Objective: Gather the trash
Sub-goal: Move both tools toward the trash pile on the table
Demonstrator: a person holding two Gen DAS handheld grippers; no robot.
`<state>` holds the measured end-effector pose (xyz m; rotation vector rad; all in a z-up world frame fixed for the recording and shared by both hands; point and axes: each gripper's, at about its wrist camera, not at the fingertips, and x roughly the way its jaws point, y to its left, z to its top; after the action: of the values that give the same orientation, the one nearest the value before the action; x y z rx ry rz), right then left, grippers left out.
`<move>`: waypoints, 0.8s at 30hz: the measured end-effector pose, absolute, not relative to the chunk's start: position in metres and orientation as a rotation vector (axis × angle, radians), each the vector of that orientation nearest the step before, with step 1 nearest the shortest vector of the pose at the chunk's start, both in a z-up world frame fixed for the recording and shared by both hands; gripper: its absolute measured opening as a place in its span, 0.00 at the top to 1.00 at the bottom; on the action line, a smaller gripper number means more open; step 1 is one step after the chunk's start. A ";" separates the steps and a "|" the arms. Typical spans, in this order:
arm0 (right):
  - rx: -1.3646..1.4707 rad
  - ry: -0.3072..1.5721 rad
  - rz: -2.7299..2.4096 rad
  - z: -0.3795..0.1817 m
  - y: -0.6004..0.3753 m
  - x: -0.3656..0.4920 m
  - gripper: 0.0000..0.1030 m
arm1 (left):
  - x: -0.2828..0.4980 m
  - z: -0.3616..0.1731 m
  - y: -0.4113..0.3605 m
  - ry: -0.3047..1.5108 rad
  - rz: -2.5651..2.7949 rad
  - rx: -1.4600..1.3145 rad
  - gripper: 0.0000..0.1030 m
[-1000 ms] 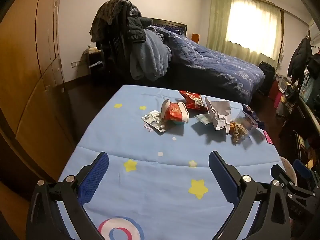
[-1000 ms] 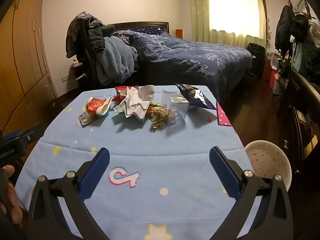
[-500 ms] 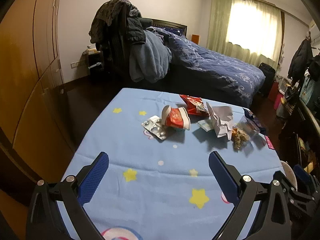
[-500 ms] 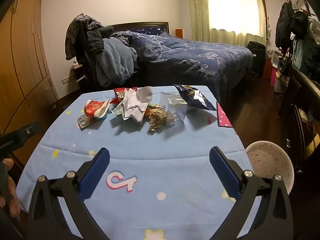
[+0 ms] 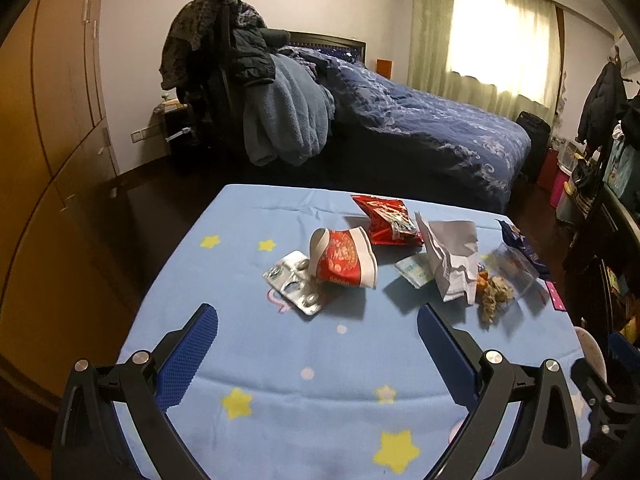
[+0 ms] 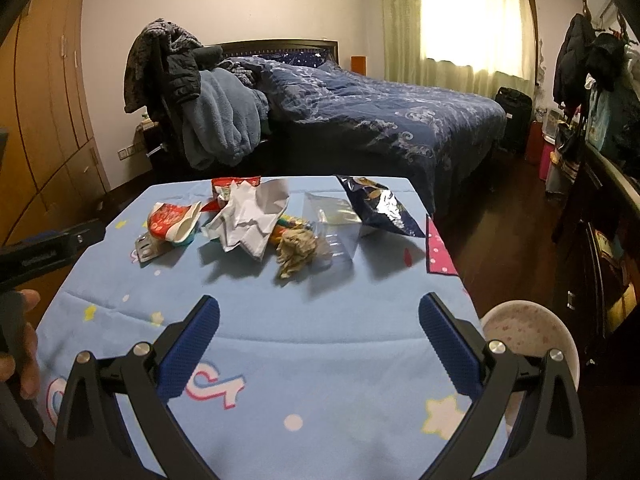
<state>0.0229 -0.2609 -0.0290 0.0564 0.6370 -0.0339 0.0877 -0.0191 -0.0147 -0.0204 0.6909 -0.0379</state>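
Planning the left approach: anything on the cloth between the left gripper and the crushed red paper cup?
Only the blister pack, just in front of the crushed red paper cup and touching its rim. Otherwise bare tablecloth from the open left gripper, per the left wrist view.

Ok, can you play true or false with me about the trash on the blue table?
1. The red cup lies on its side. True.
2. The left gripper is holding the pill pack. False: it is open and empty, short of the trash.
3. The dark blue bag lies near the table's far right corner. True.
4. The white bowl sits in the middle of the trash pile. False: it is off the table's right edge, near the right gripper.
5. The crumpled paper is between the cup and the clear bag. True.
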 end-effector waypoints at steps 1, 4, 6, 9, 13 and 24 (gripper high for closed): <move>0.056 0.639 -0.035 -0.028 -0.263 0.025 0.03 | 0.092 -0.016 -0.019 0.693 -0.042 -0.024 0.04; 0.056 0.637 -0.042 -0.026 -0.270 0.030 0.03 | 0.106 -0.020 -0.020 0.709 -0.057 -0.031 0.04; 0.060 0.635 -0.045 -0.026 -0.274 0.032 0.03 | 0.112 -0.023 -0.022 0.715 -0.052 -0.022 0.04; 0.060 0.634 -0.043 -0.026 -0.278 0.034 0.03 | 0.117 -0.028 -0.023 0.724 -0.055 -0.020 0.04; 0.060 0.641 -0.040 -0.027 -0.279 0.036 0.03 | 0.120 -0.032 -0.022 0.735 -0.058 -0.026 0.04; 0.058 0.662 -0.020 -0.030 -0.282 0.048 0.03 | 0.140 -0.034 -0.021 0.743 -0.050 -0.001 0.04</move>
<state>0.0478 -0.2819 -0.0299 0.0577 0.6620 -0.0198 0.1404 -0.0208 -0.0343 -0.0008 0.7429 -0.0495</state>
